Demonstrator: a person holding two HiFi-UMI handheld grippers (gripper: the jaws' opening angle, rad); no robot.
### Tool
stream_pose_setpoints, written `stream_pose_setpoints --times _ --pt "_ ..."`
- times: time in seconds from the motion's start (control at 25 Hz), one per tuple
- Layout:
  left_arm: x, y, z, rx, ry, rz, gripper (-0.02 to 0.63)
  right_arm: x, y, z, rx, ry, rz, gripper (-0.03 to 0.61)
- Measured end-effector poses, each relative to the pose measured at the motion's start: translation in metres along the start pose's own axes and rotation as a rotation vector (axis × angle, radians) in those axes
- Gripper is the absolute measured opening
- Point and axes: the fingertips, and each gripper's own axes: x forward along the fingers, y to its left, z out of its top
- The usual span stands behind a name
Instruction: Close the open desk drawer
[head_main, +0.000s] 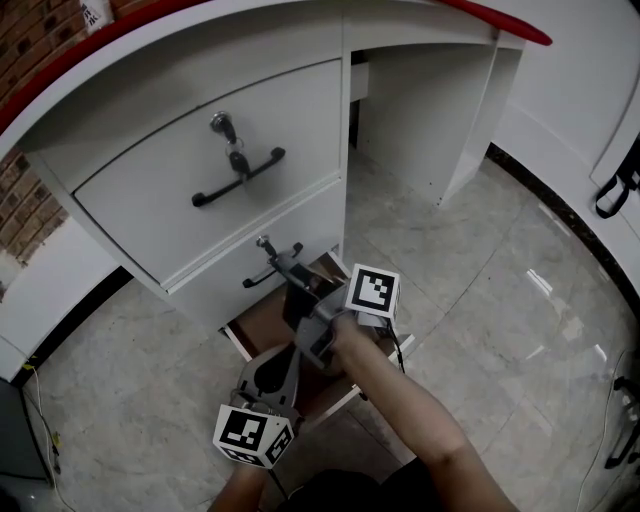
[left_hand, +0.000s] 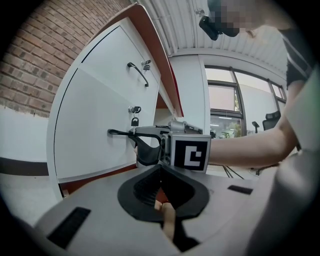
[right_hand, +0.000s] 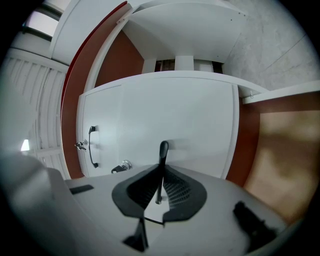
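A white desk (head_main: 190, 60) has two stacked drawer fronts. The lower drawer front (head_main: 215, 275) carries a black bar handle (head_main: 262, 277) with a key lock above it. My right gripper (head_main: 290, 272) is shut on that handle. In the right gripper view the handle (right_hand: 163, 149) runs up between the closed jaws (right_hand: 161, 167). Below this front, a brown-lined open drawer (head_main: 262, 322) with white edges sticks out toward me. My left gripper (head_main: 285, 358) hangs over it, shut and holding nothing. In the left gripper view it (left_hand: 160, 172) points at the right gripper (left_hand: 134, 134) and the handle (left_hand: 116, 132).
The upper drawer has its own black handle (head_main: 238, 177) and a key (head_main: 222, 125). The desk's kneehole (head_main: 420, 120) opens to the right. A glossy marble floor (head_main: 500, 300) lies around me. Cables (head_main: 40, 420) lie at the left, by a brick wall (head_main: 30, 200).
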Motion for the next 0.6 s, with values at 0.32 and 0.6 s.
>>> stream_pose_setpoints --times 0.32,0.6 --pt "-0.0030 0.0054 -0.0001 0.004 0.002 0.012 0.009 0.0063 -0.0017 0.0009 0.014 -0.008 -0.011 0.032" --pt "-0.0057 -0.0019 -0.0006 0.009 0.004 0.018 0.008 0.0065 -0.0032 0.0015 0.052 -0.002 -0.010 0.032"
